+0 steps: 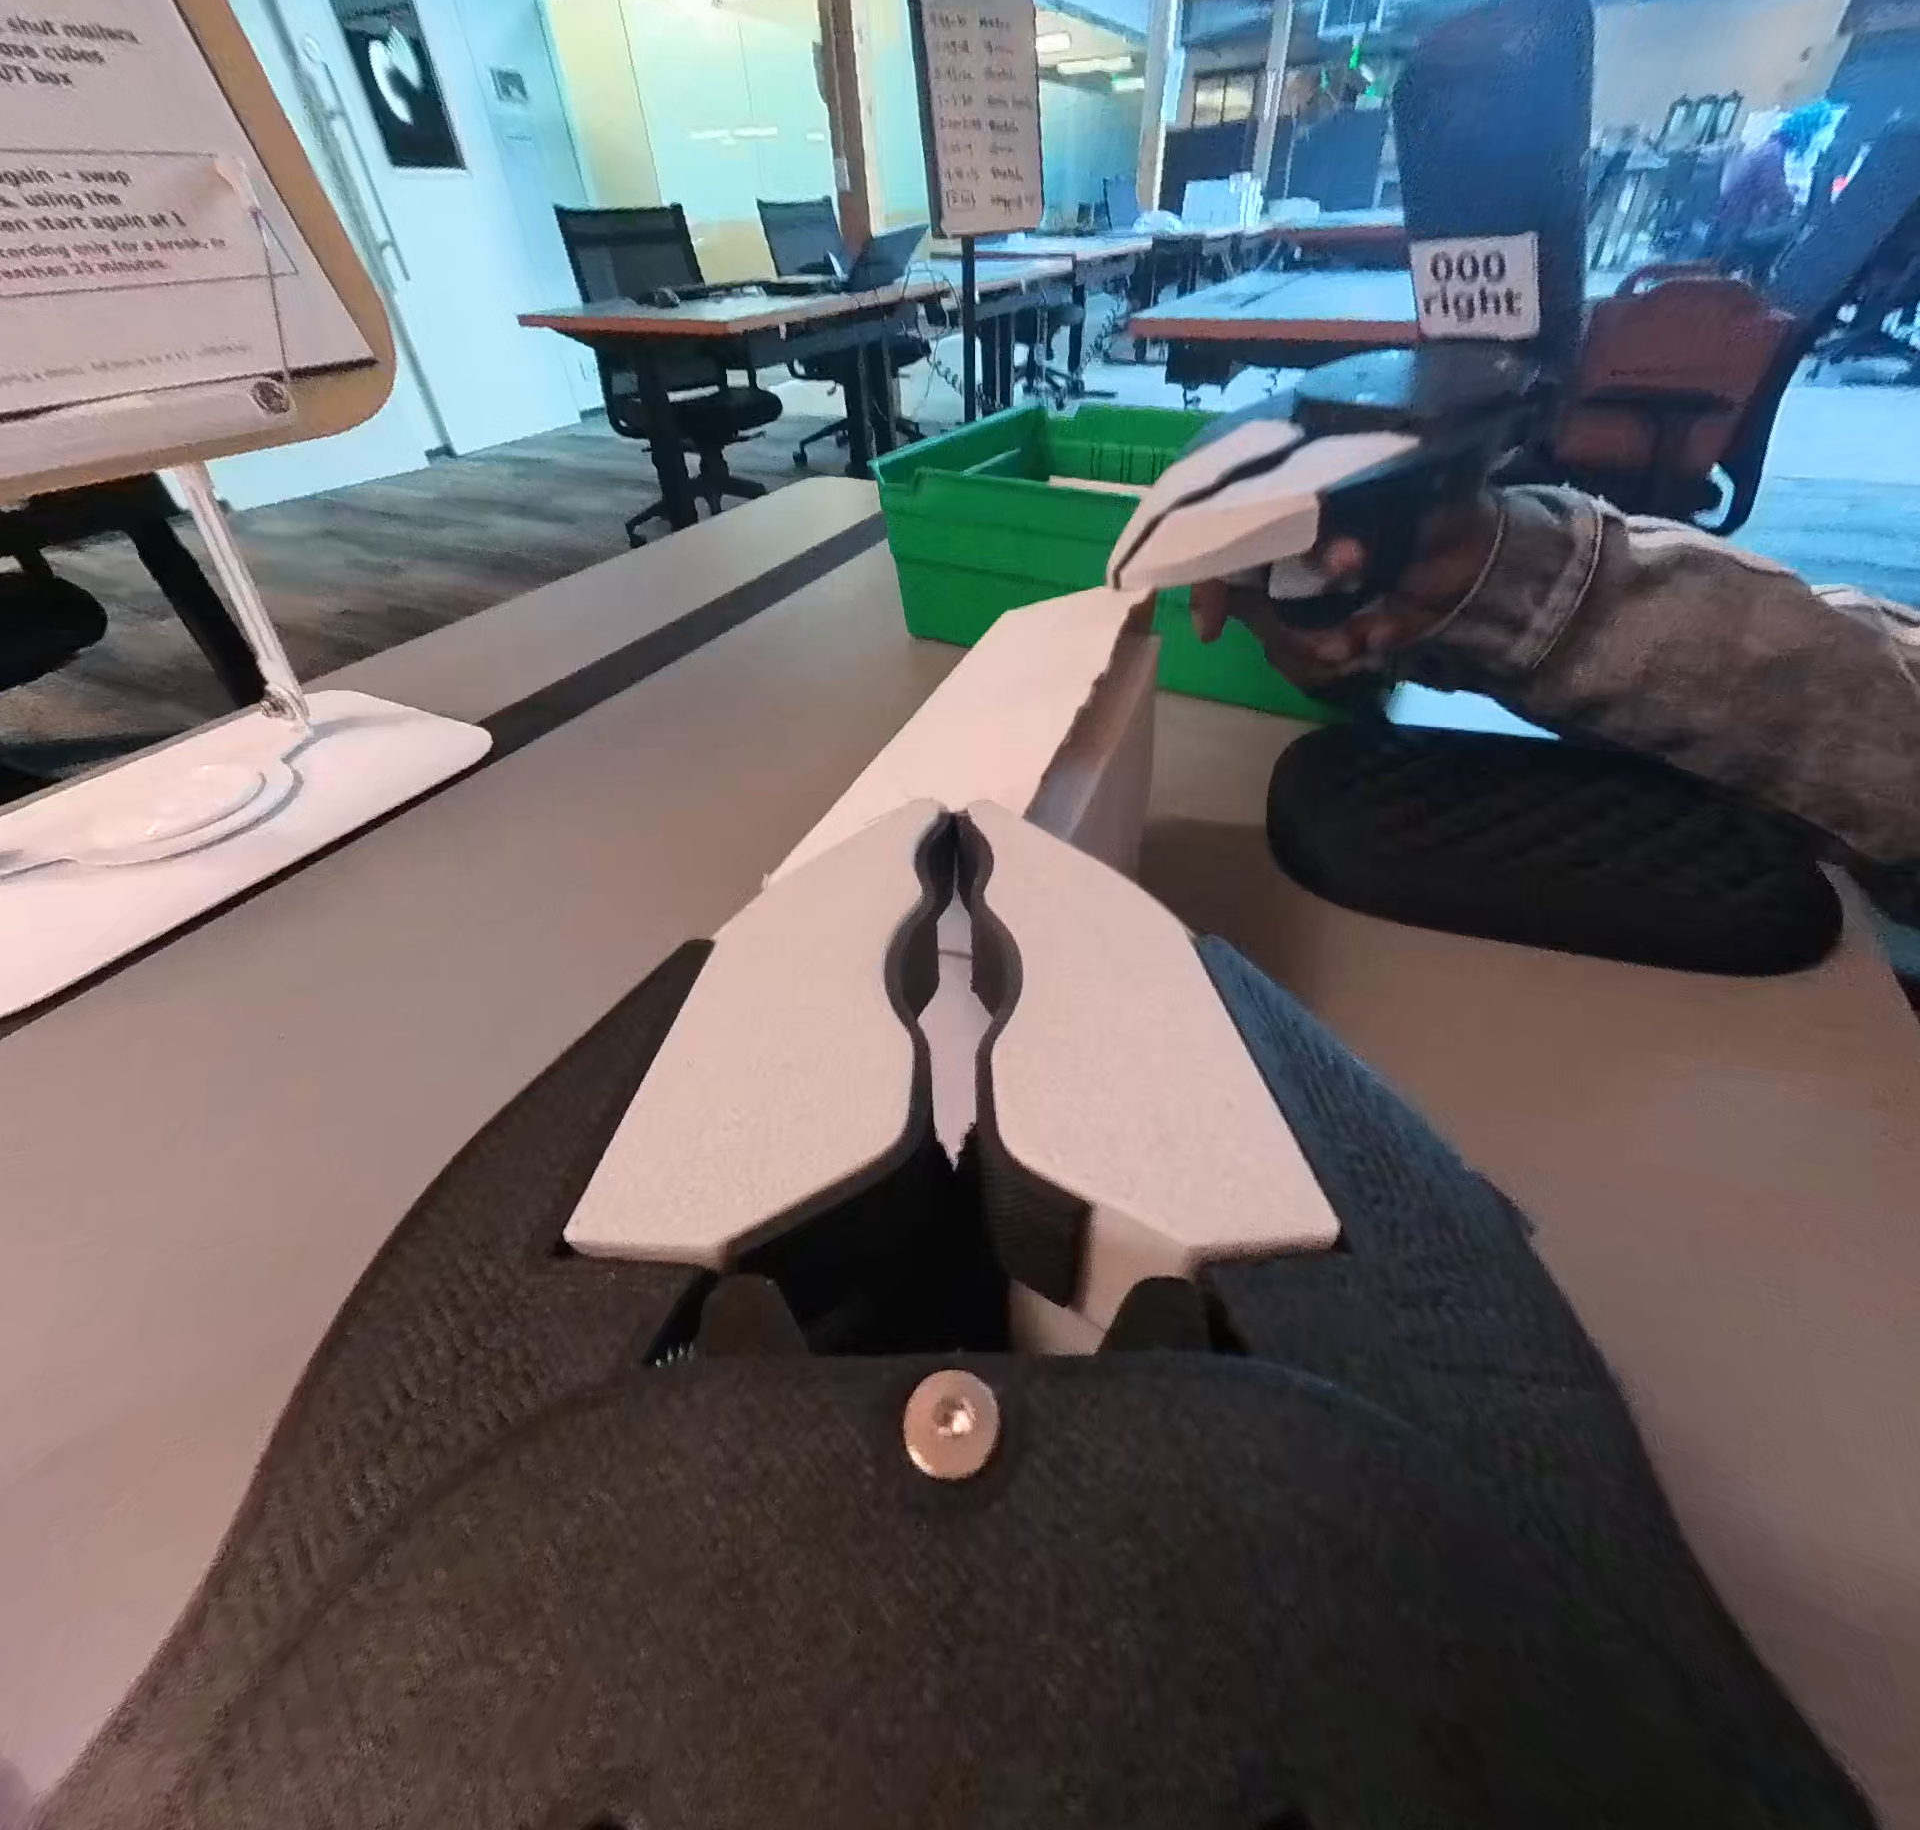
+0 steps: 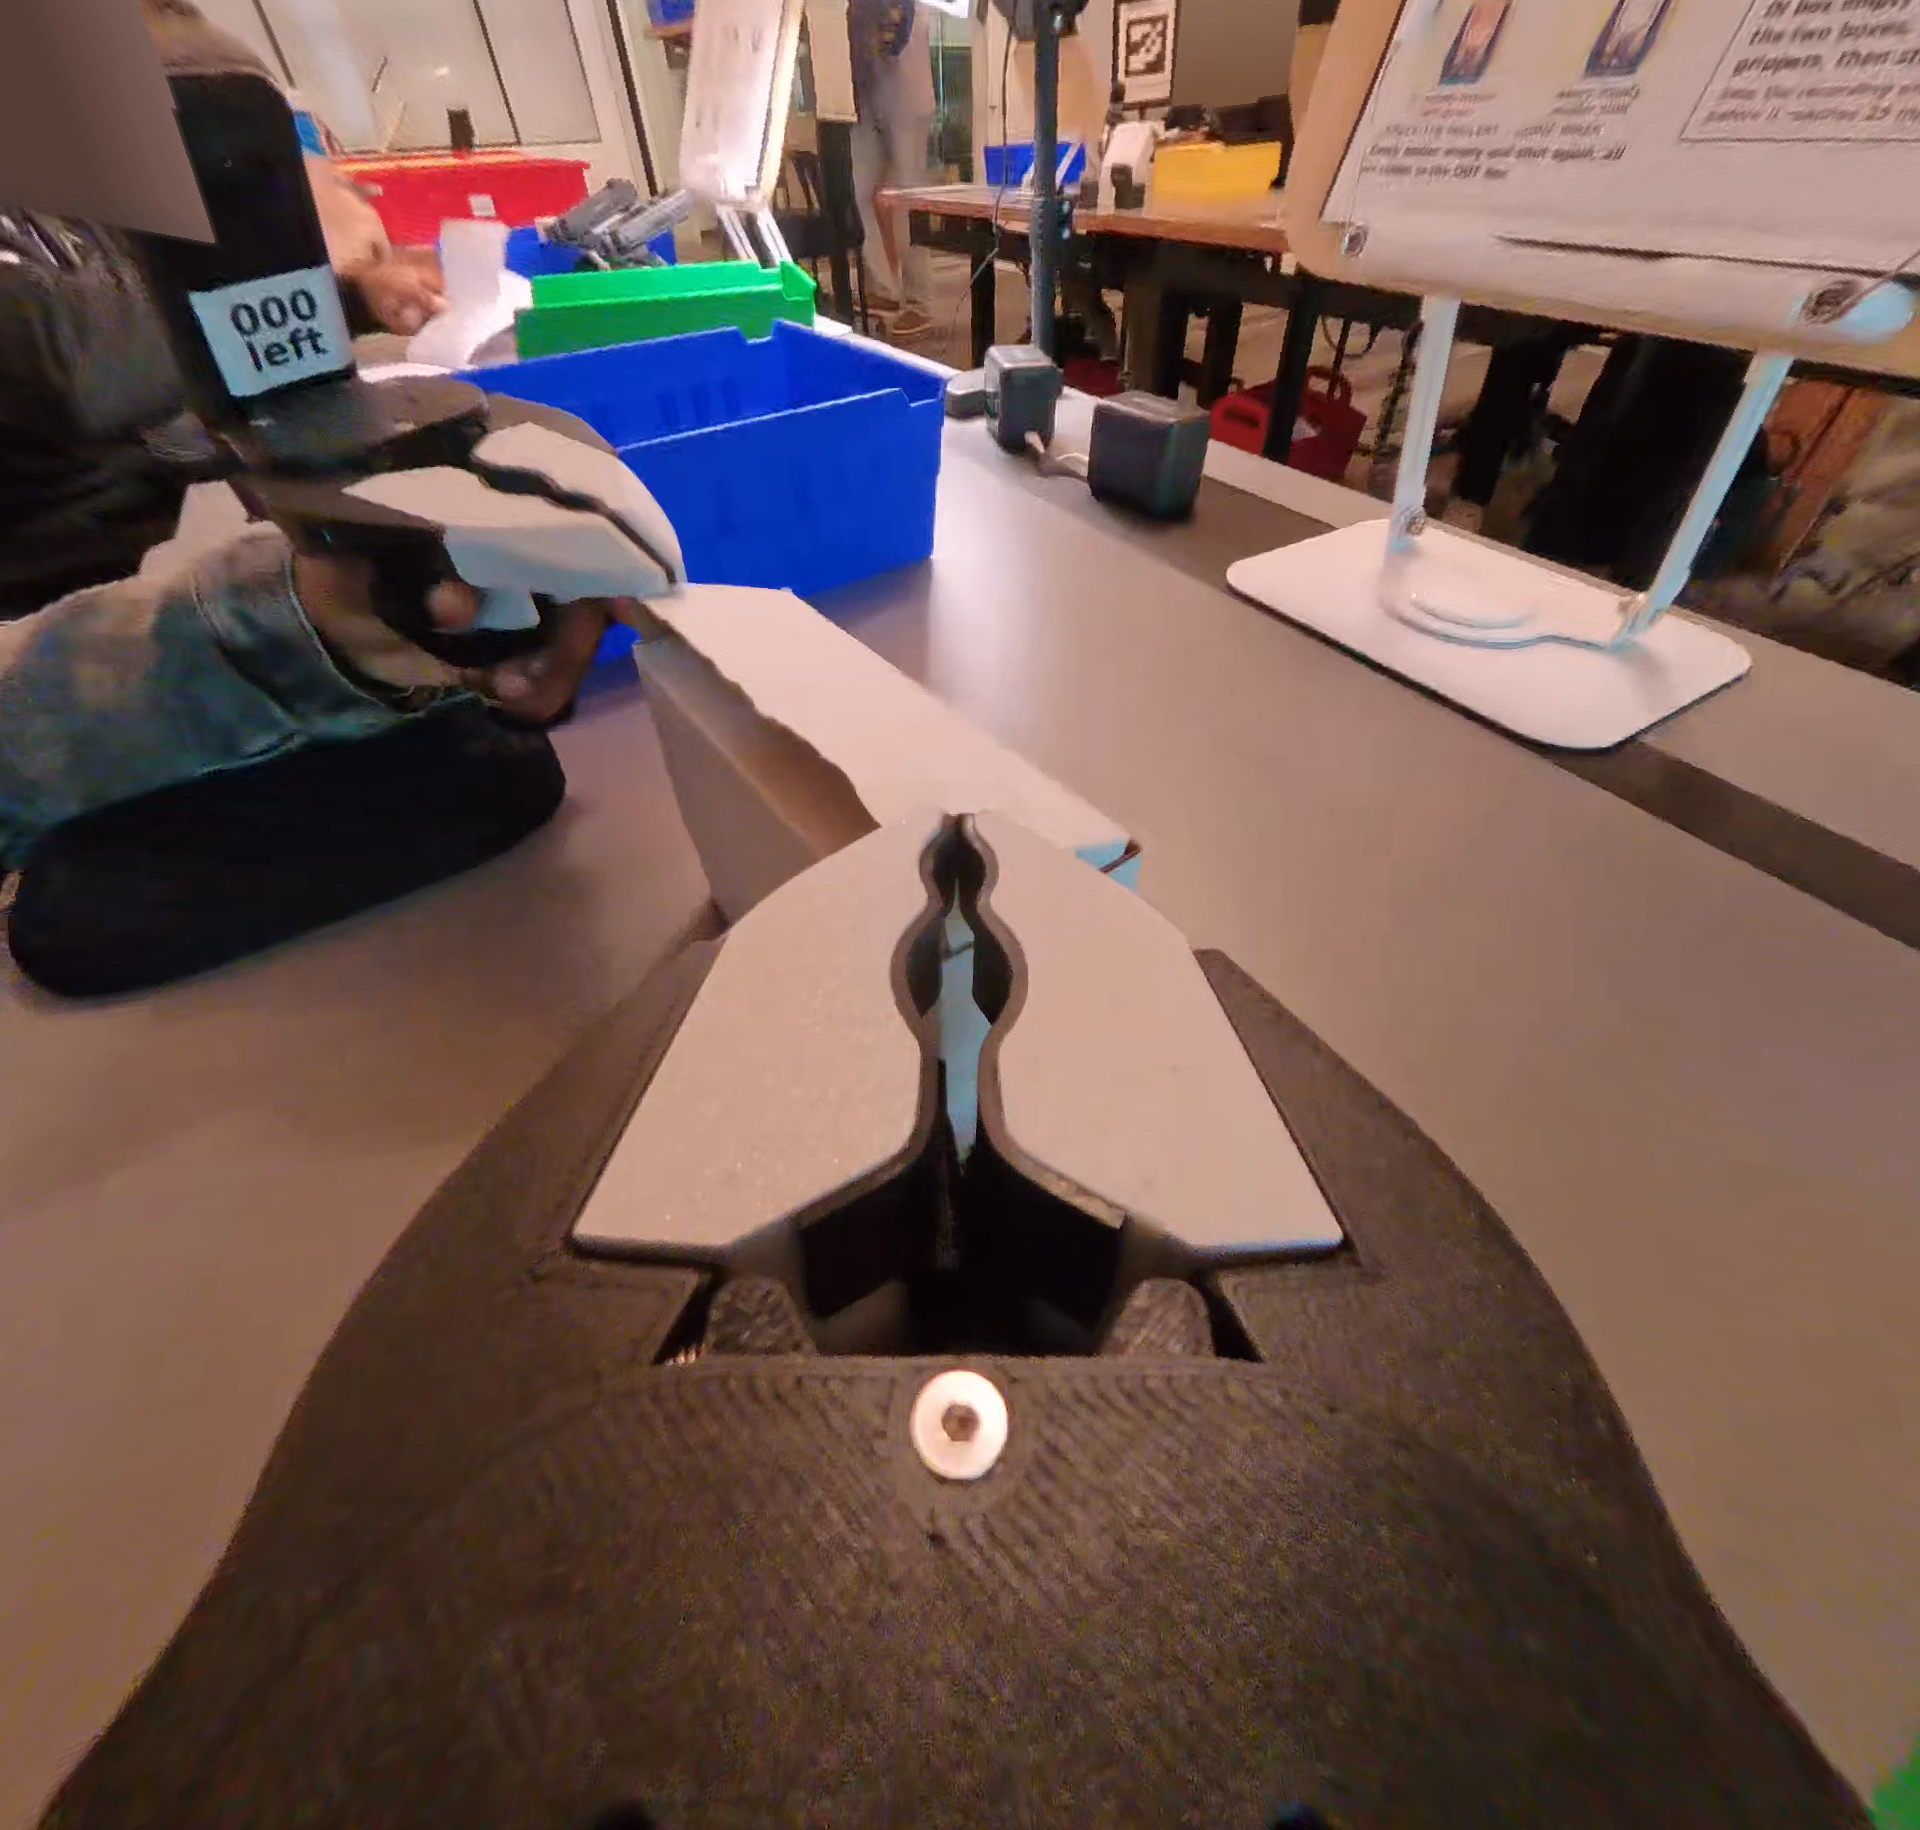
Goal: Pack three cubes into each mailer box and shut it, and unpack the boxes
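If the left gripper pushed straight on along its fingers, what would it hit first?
The left gripper is already shut on the end of the flat white cardboard mailer box, so it would press into that. Beyond, roughly in line, sits the right gripper, then probably the green plastic bin.

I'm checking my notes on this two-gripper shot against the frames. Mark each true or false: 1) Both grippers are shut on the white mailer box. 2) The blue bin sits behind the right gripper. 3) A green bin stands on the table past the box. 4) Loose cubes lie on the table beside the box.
1) True: the left gripper and the right gripper each pinch an end of the white mailer box.
2) False: the blue bin is behind the left gripper.
3) True: the green bin stands on the table beyond the box.
4) False: no cubes show in either view.
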`<state>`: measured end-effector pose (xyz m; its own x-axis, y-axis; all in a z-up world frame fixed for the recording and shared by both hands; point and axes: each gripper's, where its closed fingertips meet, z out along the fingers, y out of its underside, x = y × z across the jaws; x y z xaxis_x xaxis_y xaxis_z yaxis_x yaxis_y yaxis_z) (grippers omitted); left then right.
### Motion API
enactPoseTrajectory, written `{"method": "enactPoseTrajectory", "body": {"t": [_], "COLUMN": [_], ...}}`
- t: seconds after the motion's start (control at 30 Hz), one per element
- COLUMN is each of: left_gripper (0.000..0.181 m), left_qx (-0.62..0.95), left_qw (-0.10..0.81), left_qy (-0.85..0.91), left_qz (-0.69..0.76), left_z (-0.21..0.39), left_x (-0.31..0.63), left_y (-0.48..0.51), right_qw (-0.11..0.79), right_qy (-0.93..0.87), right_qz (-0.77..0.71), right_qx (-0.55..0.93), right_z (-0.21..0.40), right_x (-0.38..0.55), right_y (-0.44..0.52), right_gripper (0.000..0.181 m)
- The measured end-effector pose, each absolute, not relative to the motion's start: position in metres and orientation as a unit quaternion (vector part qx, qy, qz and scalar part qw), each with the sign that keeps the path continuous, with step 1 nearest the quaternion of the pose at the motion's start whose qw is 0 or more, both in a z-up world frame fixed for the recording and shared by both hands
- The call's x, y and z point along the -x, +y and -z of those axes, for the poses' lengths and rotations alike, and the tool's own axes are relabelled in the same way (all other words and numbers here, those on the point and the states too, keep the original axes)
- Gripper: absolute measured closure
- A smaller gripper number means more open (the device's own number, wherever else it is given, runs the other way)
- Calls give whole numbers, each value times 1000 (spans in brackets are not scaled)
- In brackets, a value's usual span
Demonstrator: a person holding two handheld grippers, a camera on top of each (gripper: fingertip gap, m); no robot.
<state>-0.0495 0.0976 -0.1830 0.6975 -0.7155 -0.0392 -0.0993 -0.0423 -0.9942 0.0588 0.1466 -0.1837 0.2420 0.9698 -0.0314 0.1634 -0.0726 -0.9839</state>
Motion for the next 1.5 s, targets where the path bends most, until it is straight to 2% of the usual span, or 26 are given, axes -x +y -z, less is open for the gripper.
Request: {"method": "enactPoseTrajectory", "body": {"t": [0.23,0.5,0.53,0.6,0.63,0.77,0.9,1.03,1.13,1.3,1.4,1.5], "left_gripper": [181,180,170,138,128,111,109,118,120,125,125,131], "left_qx": [704,704,696,694,692,719,769,768,764,763,766,771], "left_qw": [585,588,599,596,586,521,446,436,458,527,524,507], "left_qy": [322,314,305,257,224,113,105,107,125,214,239,265], "left_qz": [242,244,253,313,358,445,447,457,436,306,287,280], "left_z": [199,198,197,190,185,193,221,219,217,217,219,223], "left_x": [49,50,52,59,63,74,64,60,61,66,65,64], "left_y": [97,97,98,99,100,110,108,104,106,107,102,93], "right_qw": [478,521,529,518,504,420,349,322,354,451,448,425], "right_qy": [-487,-503,-493,-448,-414,-297,-295,-317,-356,-470,-492,-518], "right_qz": [-389,-334,-340,-396,-433,-524,-525,-525,-500,-386,-372,-369], "right_qx": [618,603,601,611,621,678,719,722,705,653,647,645], "right_z": [197,197,196,189,183,186,208,214,212,216,219,223], "right_x": [-59,-58,-58,-57,-58,-67,-60,-54,-54,-49,-52,-57], "right_y": [145,146,147,149,152,169,165,154,151,142,137,129], "right_gripper": [181,181,179,150,143,126,118,130,131,131,132,141]}}
